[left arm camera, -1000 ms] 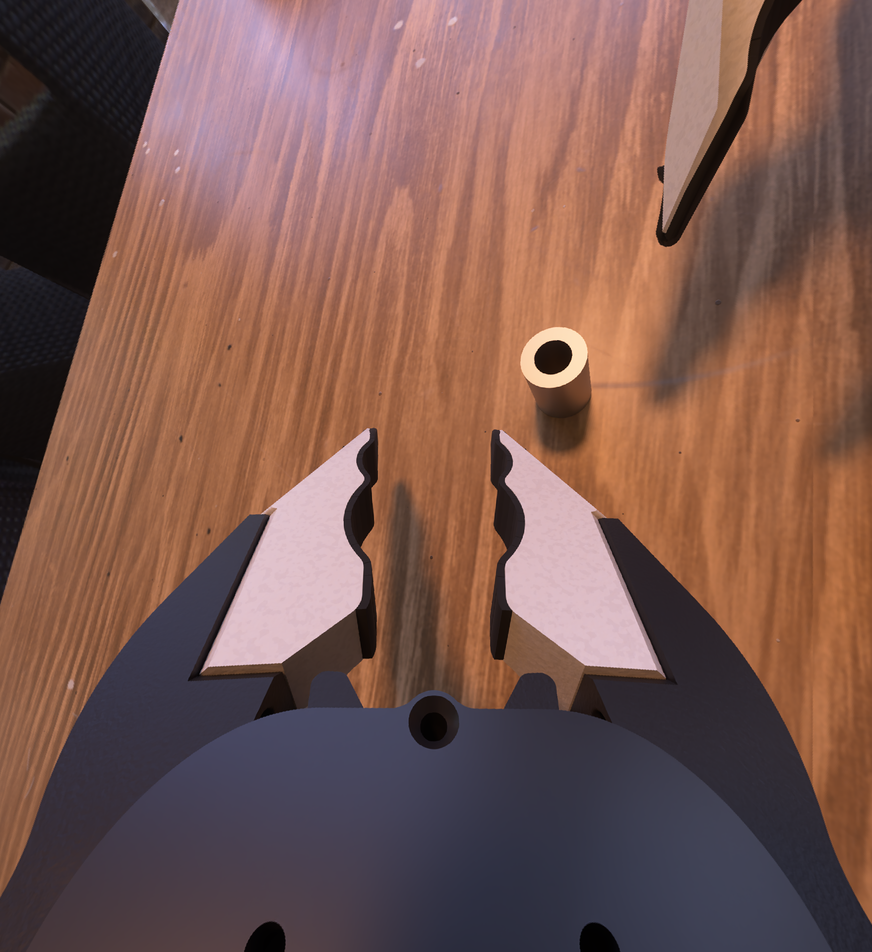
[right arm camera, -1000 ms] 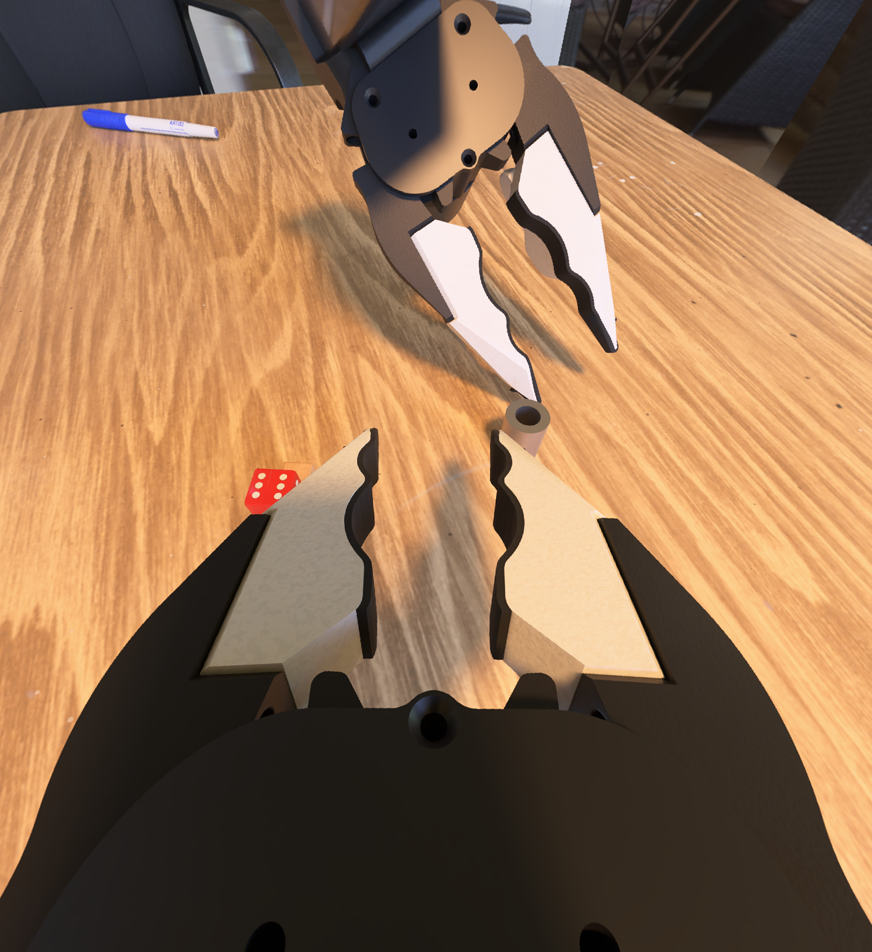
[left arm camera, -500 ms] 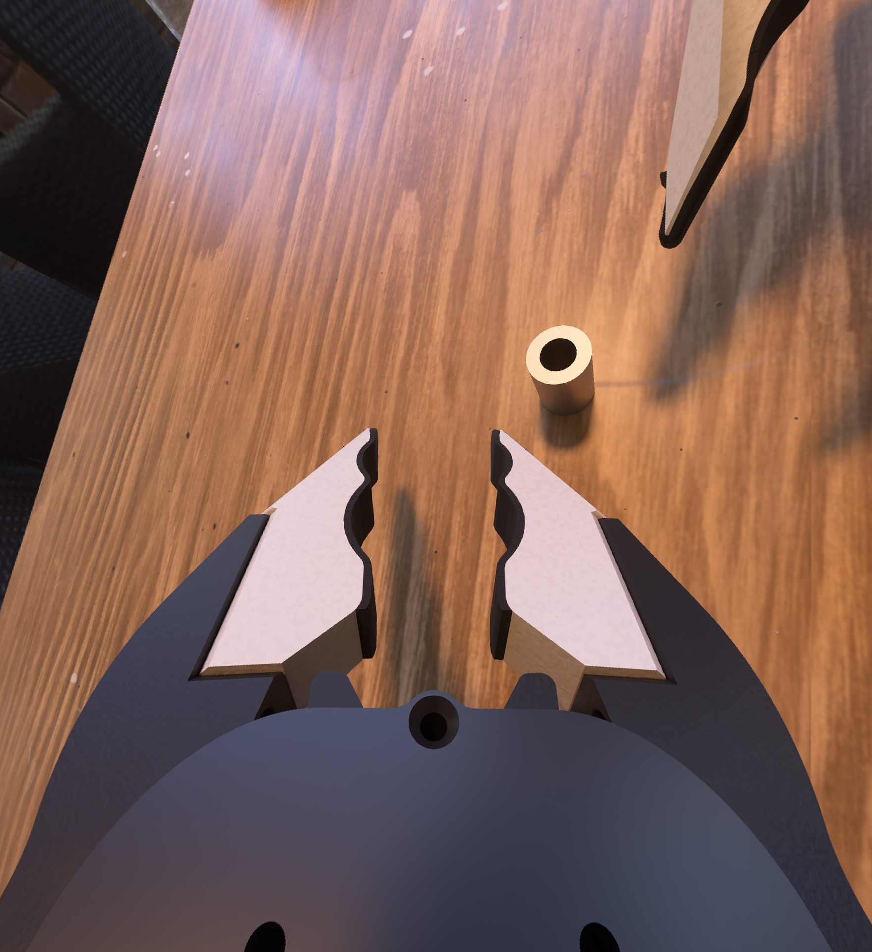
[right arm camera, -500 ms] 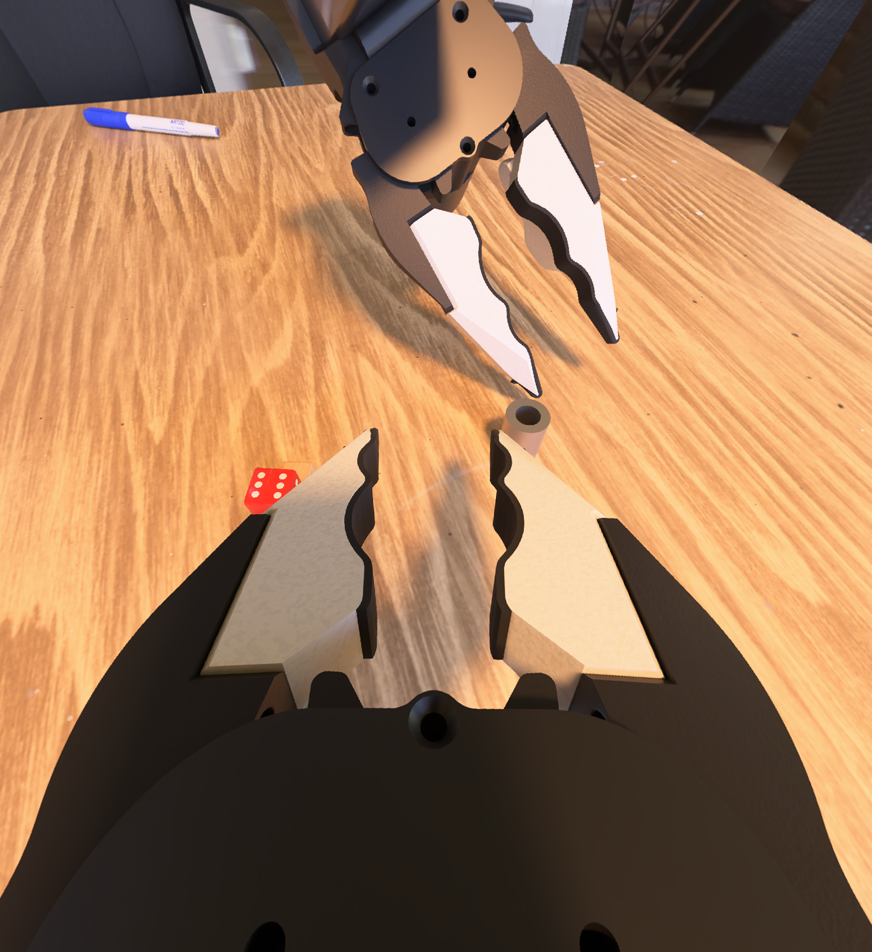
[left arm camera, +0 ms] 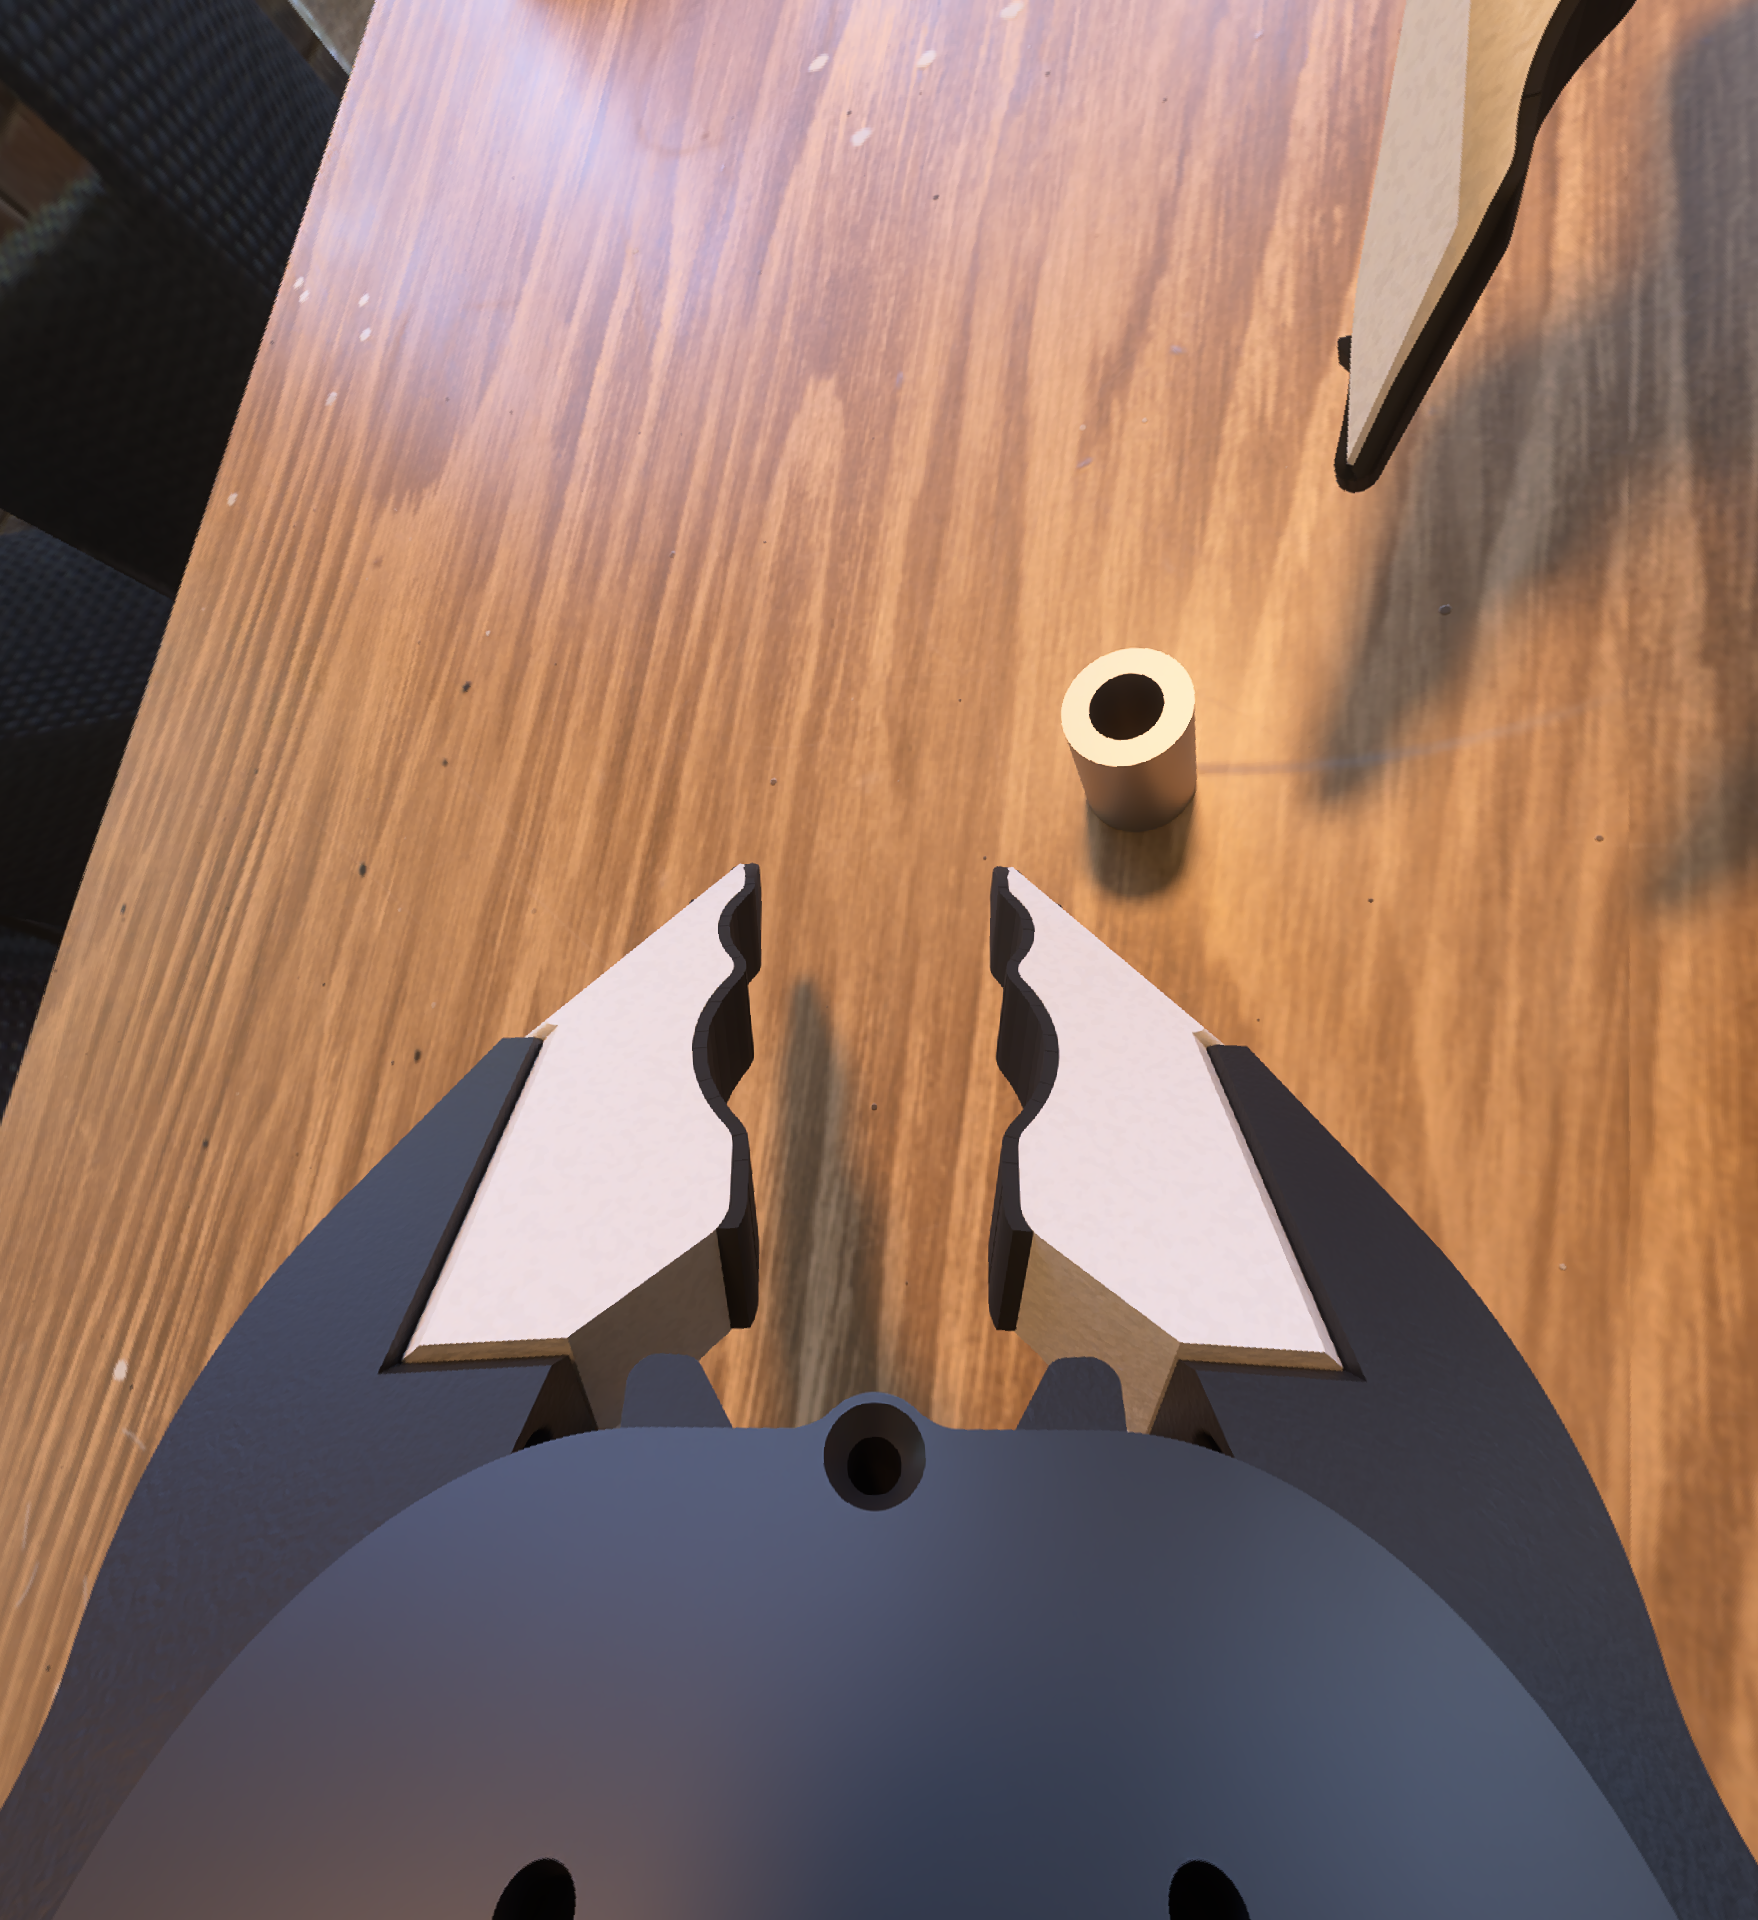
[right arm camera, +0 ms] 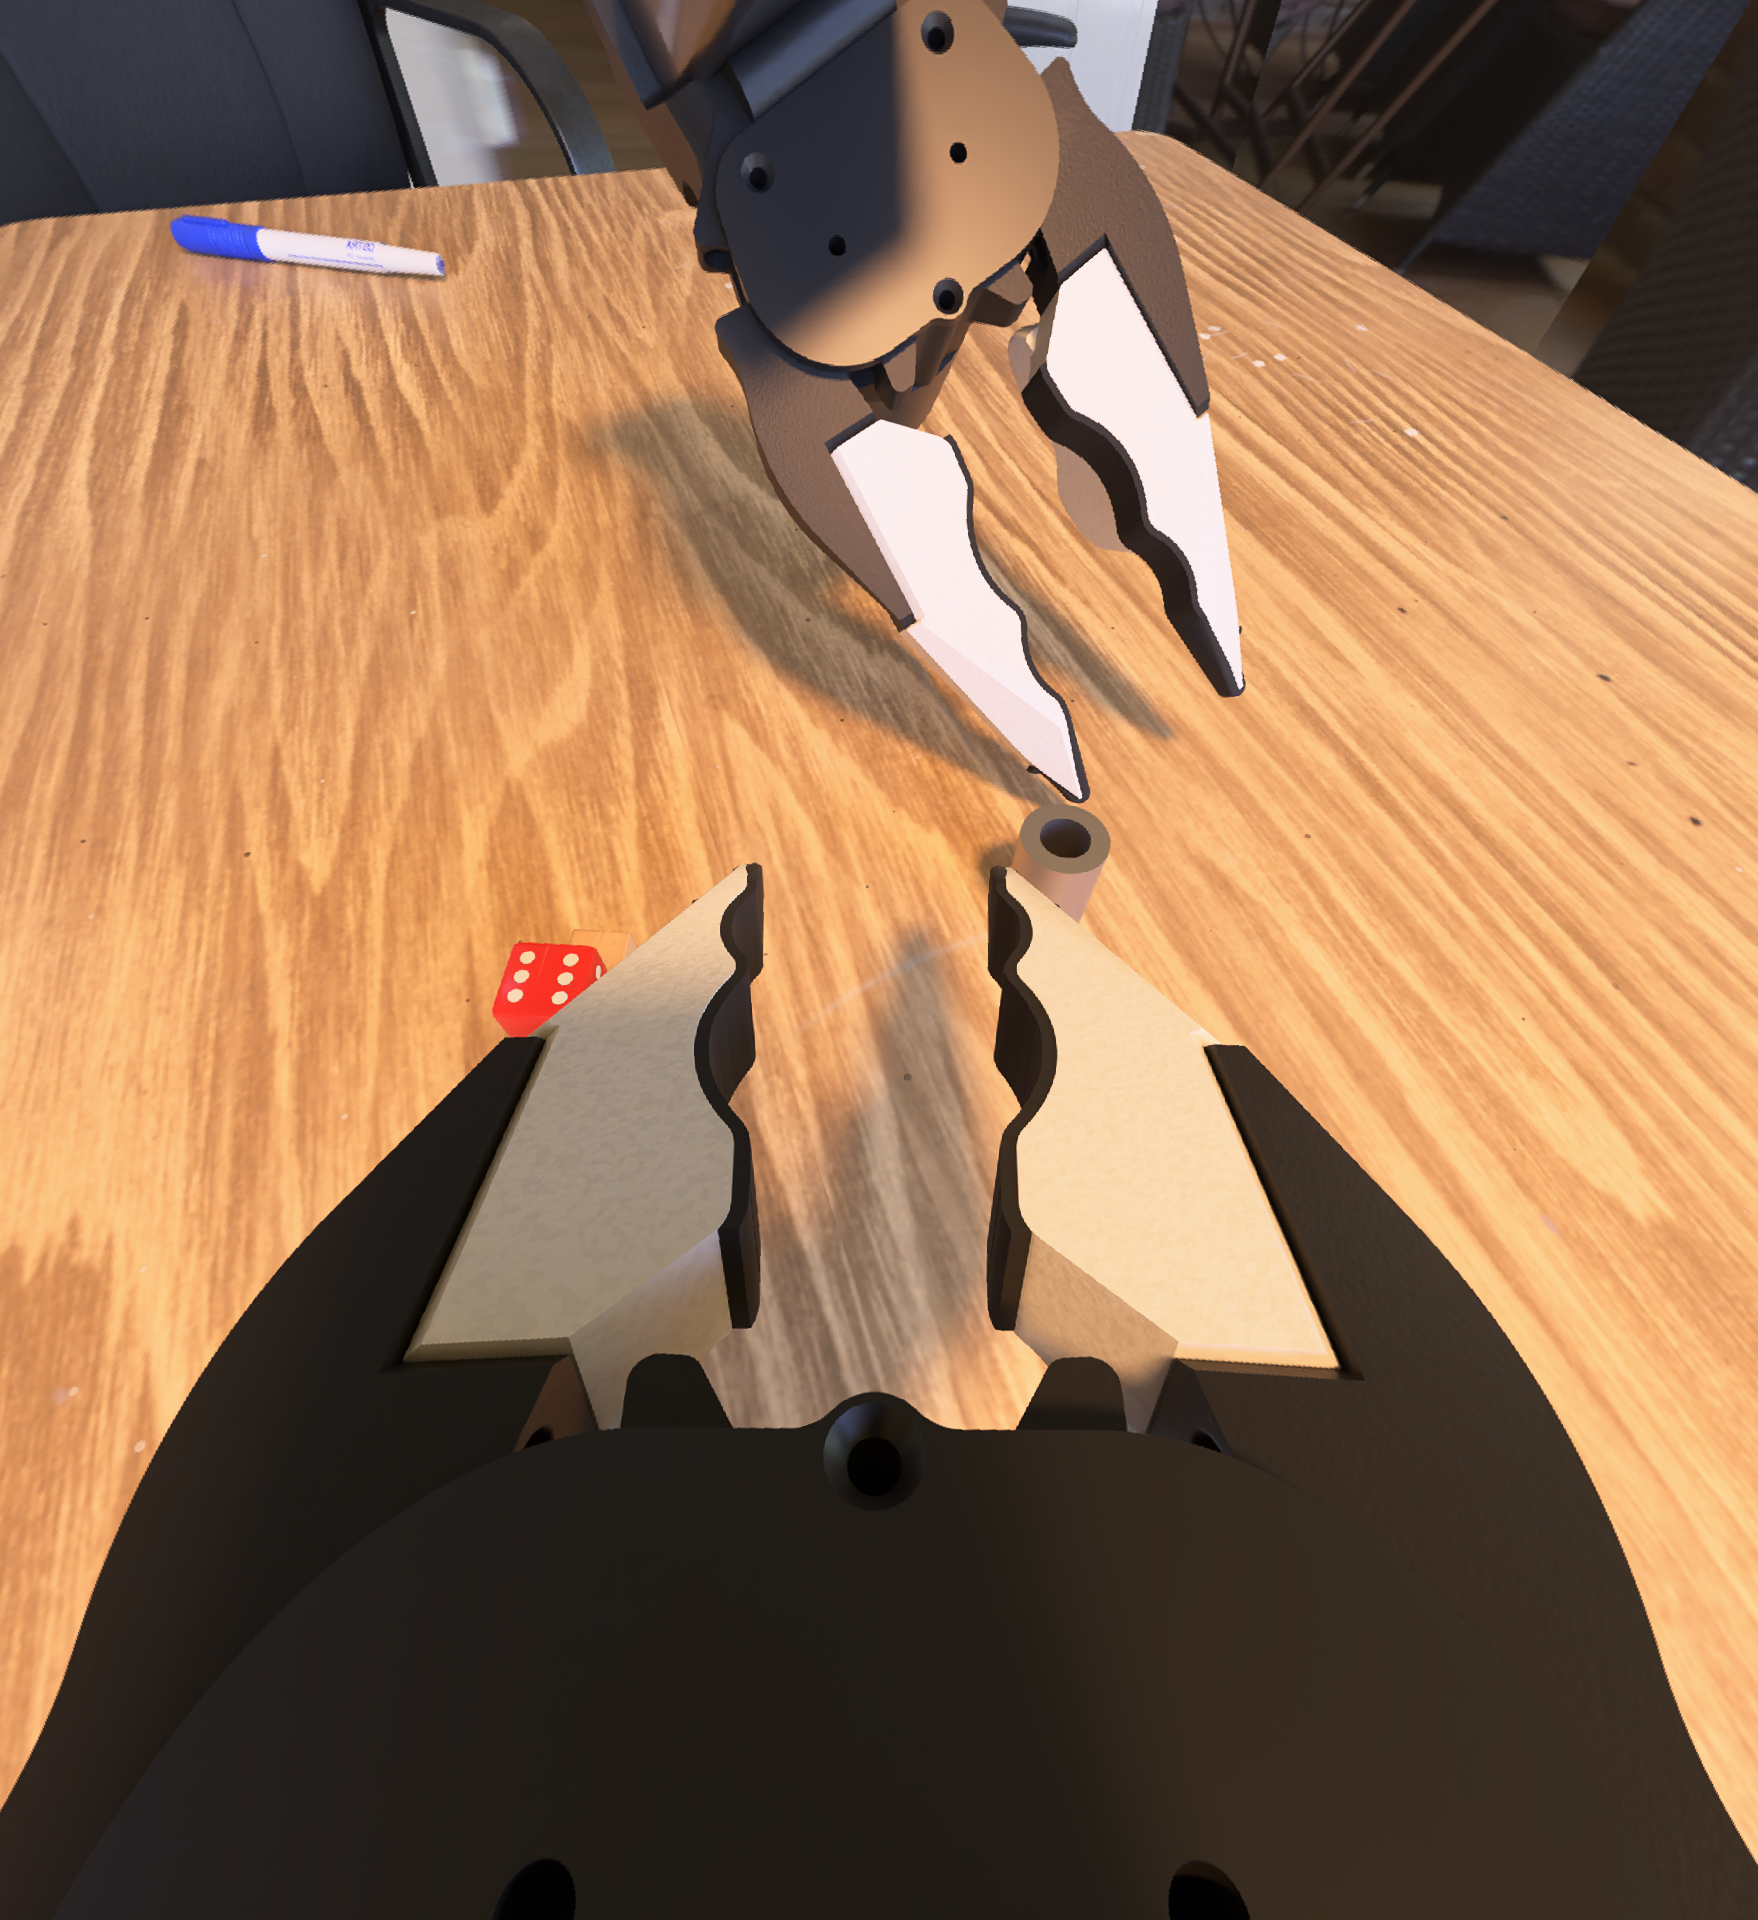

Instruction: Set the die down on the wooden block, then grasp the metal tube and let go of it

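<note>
A short metal tube point(left arm camera: 1129, 732) stands upright on the wooden table point(left arm camera: 750, 468), just ahead and right of my left gripper point(left arm camera: 873, 873), which is open and empty above the table. In the right wrist view the tube point(right arm camera: 1062, 857) stands just past my right fingertip. My right gripper point(right arm camera: 873, 873) is open and empty. The left gripper point(right arm camera: 1150, 732) hangs over the tube, one fingertip just above it. A red die point(right arm camera: 542, 982) sits left of my left finger, partly hidden. A sliver of tan wooden block point(right arm camera: 607, 938) shows beside it.
A blue and white pen point(right arm camera: 309, 246) lies at the far left of the table. A dark chair point(right arm camera: 179, 94) stands behind it. The table edge point(left arm camera: 179, 644) runs along the left, with dark chairs beyond. A right gripper finger point(left arm camera: 1426, 260) shows at the upper right.
The left gripper has drifted slightly, so the tube sits a touch farther right in its view. The right gripper, die and tube have not moved.
</note>
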### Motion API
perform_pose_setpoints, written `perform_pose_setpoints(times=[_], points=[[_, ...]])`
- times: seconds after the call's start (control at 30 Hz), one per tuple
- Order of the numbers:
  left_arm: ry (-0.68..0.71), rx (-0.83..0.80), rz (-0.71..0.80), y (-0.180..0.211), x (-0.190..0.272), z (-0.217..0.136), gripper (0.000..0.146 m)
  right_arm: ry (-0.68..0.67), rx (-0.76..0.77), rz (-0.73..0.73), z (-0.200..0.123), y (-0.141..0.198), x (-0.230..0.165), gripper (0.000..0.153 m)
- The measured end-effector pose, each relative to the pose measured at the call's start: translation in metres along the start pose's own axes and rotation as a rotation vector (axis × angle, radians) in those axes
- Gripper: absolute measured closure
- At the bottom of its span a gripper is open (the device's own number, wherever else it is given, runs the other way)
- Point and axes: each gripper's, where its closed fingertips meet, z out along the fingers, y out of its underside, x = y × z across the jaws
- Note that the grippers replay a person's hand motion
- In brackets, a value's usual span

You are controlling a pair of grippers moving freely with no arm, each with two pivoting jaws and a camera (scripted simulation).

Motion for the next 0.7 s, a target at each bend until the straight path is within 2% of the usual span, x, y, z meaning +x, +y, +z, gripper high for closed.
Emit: perform_pose_setpoints(times=[0.7], points=[[0.014,0.011,-0.030,0.0016,-0.0010,-0.0012,0.102,-0.005,-0.005,-0.002,0.0004,0.0002,-0.0002,0.109]])
